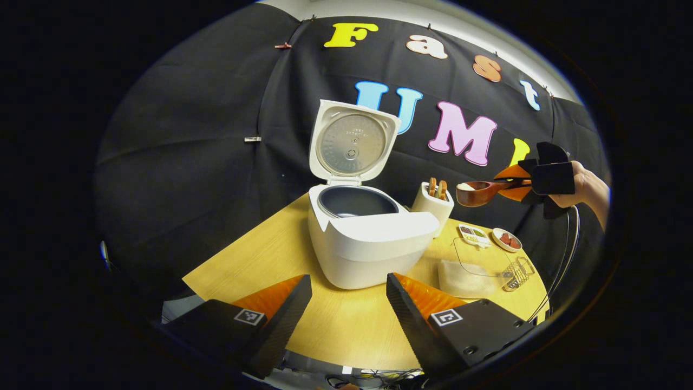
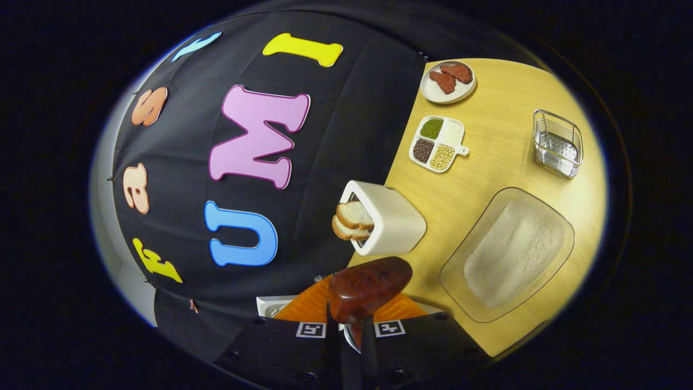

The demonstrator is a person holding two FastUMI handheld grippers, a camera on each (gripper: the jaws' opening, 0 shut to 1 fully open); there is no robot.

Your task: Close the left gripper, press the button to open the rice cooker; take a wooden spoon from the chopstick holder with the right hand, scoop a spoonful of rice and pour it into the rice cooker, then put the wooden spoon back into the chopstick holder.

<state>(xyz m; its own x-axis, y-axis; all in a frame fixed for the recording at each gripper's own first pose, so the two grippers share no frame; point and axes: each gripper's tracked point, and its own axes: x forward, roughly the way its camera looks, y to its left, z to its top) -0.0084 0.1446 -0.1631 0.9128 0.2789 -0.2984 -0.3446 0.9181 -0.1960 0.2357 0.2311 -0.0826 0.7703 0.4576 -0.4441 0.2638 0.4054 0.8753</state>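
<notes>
Rice cooker (image 1: 364,238) stands on the yellow wooden table (image 1: 346,325) in the left gripper view, lid (image 1: 352,142) swung upright at twelve o'clock, dark inner pot (image 1: 357,201) exposed; the left gripper (image 1: 346,303) sits low in front of it, fingers spread wide with nothing between them. At two o'clock from the cooker stands the white chopstick holder (image 1: 433,205) with wooden handles poking out; farther toward three o'clock the right gripper (image 1: 520,183), held by a hand (image 1: 582,187), grips the wooden spoon (image 1: 479,193) by its handle, bowl pointing toward the cooker and raised above the table; the bowl seems to carry some rice, though the view is too small to be sure.

From the right gripper view, the right gripper (image 2: 352,325) is clamped narrowly on the spoon's handle, the spoon's dark bowl (image 2: 368,287) jutting out ahead; the chopstick holder (image 2: 387,219) lies just past it at twelve o'clock; the clear tray of rice (image 2: 509,254) lies at two o'clock; a divided dish of beans (image 2: 437,143), a small plate (image 2: 448,81) and a wire basket (image 2: 557,143) sit farther off.
</notes>
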